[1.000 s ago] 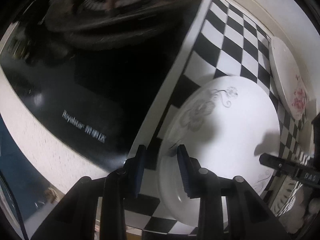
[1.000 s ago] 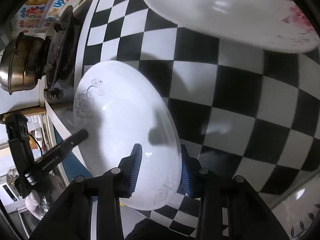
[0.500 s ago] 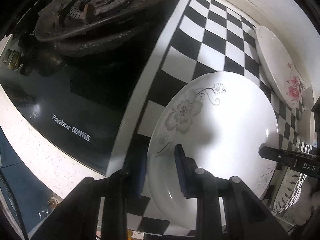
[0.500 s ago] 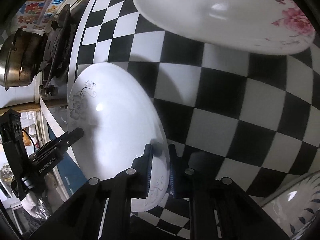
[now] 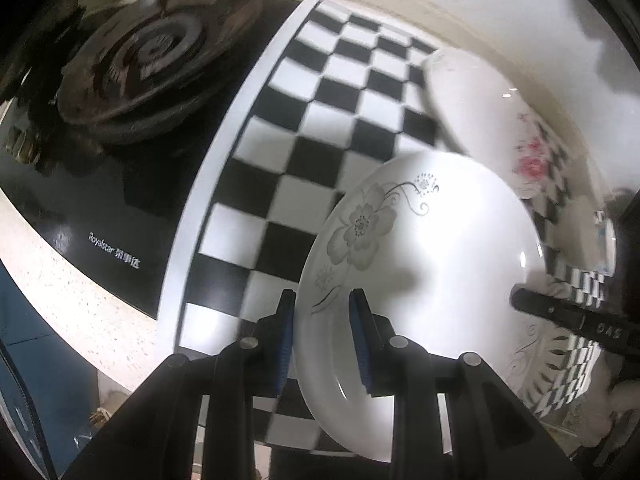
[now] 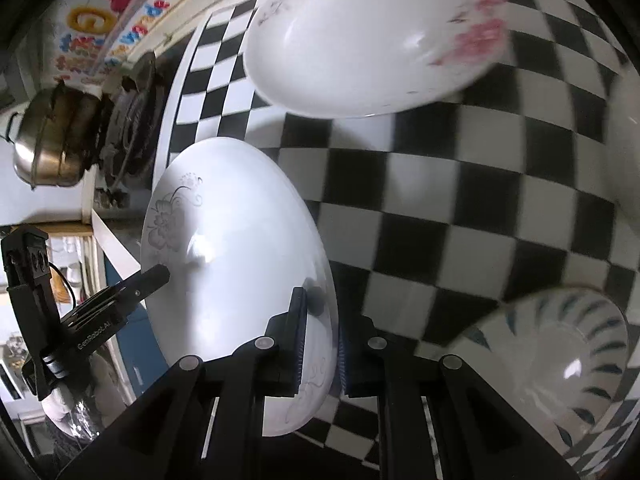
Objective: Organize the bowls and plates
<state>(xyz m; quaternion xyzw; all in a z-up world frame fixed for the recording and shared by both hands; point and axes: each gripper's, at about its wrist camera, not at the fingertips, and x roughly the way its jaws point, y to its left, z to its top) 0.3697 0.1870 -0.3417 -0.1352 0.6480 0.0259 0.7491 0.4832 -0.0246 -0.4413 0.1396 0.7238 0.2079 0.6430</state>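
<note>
Chequered bench [image 5: 320, 128] lies open left of the plate [image 5: 420, 264]; both grippers [image 5: 322, 332] [image 6: 320, 344], newly clamped on opposite rims, have lifted it toward the rose plate [image 6: 360, 40].

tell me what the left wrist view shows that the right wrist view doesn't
Only the left wrist view shows the stove's glass top with its brand lettering.
Only the right wrist view shows the metal pot, the bowl with dark leaf marks and the colourful wall lettering.
Both show the grey-flower plate, gripped at opposite rims by the left tongs and right tongs, the pink-flower plate and the checkered counter.
</note>
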